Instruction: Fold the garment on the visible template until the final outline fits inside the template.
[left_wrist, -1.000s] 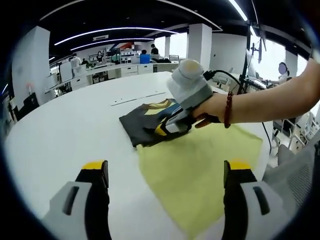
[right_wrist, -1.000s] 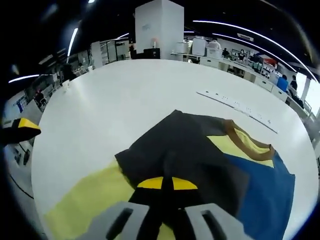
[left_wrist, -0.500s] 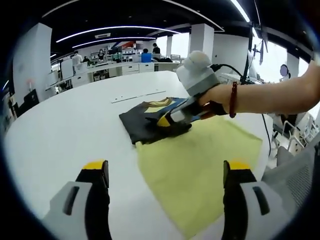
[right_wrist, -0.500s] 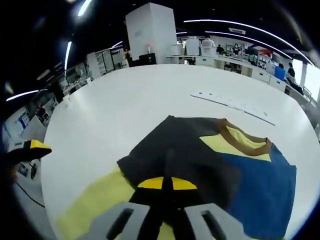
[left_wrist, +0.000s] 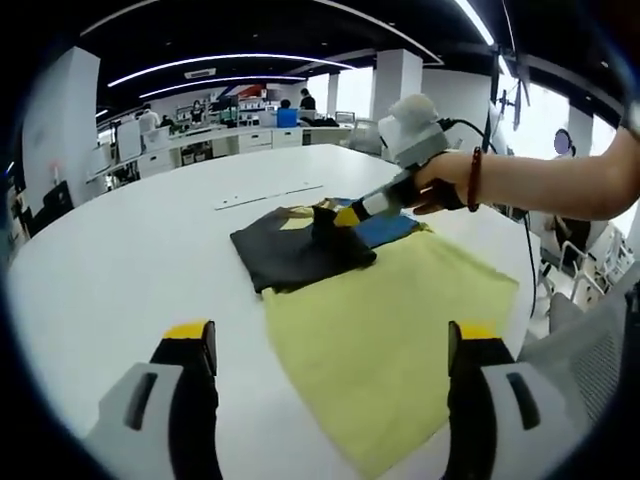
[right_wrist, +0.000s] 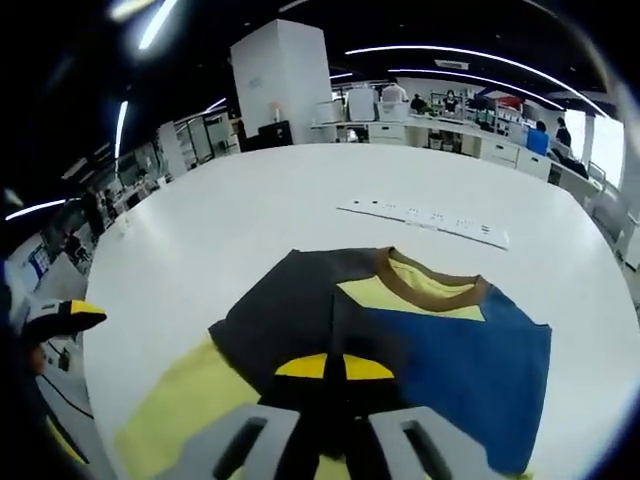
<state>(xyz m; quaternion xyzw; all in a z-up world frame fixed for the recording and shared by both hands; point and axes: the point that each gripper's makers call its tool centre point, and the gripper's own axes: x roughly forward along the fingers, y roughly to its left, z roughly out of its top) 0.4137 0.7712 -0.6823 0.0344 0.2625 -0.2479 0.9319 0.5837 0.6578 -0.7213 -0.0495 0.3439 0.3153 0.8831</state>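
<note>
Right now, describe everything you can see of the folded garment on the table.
The garment is soft cloth, colour-blocked in dark grey, blue and pale yellow, with a brown neckband. It lies partly folded: a grey panel is drawn over the front, leaving a yellow patch below the collar. It rests on the white table, its near edge overlapping the yellow template. The right gripper is shut on a dark fold at that near edge, lifting it slightly.

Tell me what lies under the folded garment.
The garment rests partly on the yellow template and partly on the white table. How far the template reaches beneath it is hidden. The right gripper is shut on a dark fold.
</note>
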